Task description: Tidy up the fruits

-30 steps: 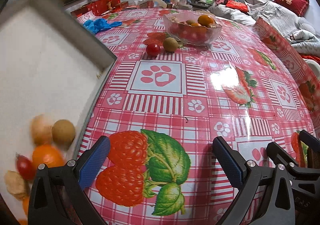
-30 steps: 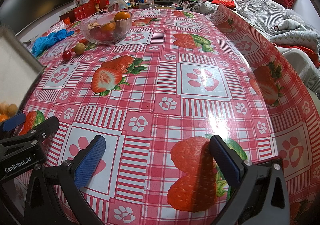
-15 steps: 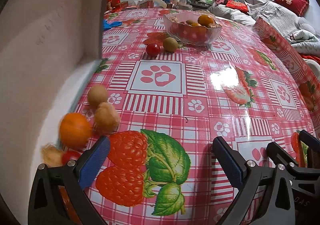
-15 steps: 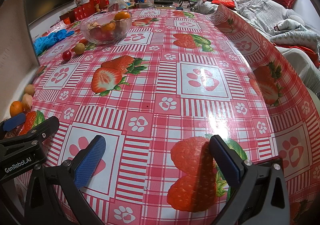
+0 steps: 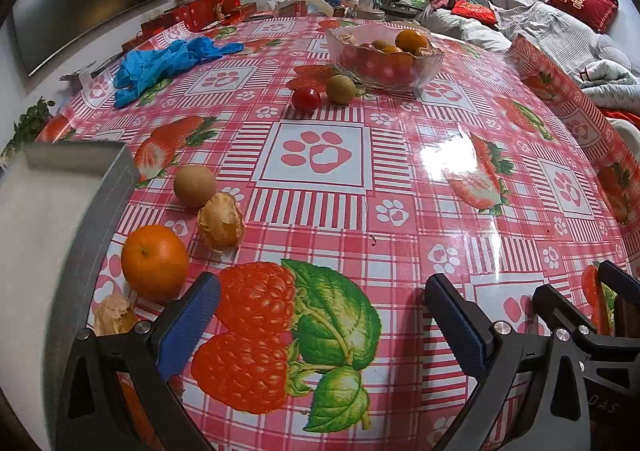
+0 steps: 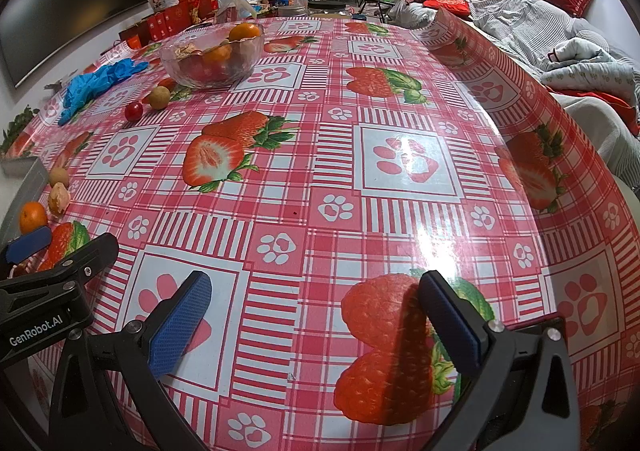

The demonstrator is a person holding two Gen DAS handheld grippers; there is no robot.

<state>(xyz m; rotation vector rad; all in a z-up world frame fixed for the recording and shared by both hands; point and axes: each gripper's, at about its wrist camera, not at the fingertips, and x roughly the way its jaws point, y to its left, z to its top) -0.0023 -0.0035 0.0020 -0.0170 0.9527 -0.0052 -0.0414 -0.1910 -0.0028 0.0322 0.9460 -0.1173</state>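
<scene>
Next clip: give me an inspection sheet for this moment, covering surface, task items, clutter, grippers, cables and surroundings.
Surface: glossy red checked tablecloth with strawberry and paw prints.
Job's things: glass bowl of fruit; cherry tomato and longan beside it; orange, second longan and two husked physalis loose by a grey tray.
Clutter: blue gloves.
Grippers: left gripper and right gripper open, empty.
Cables: nothing seen.
Surroundings: red boxes, sofa with bedding.
</scene>
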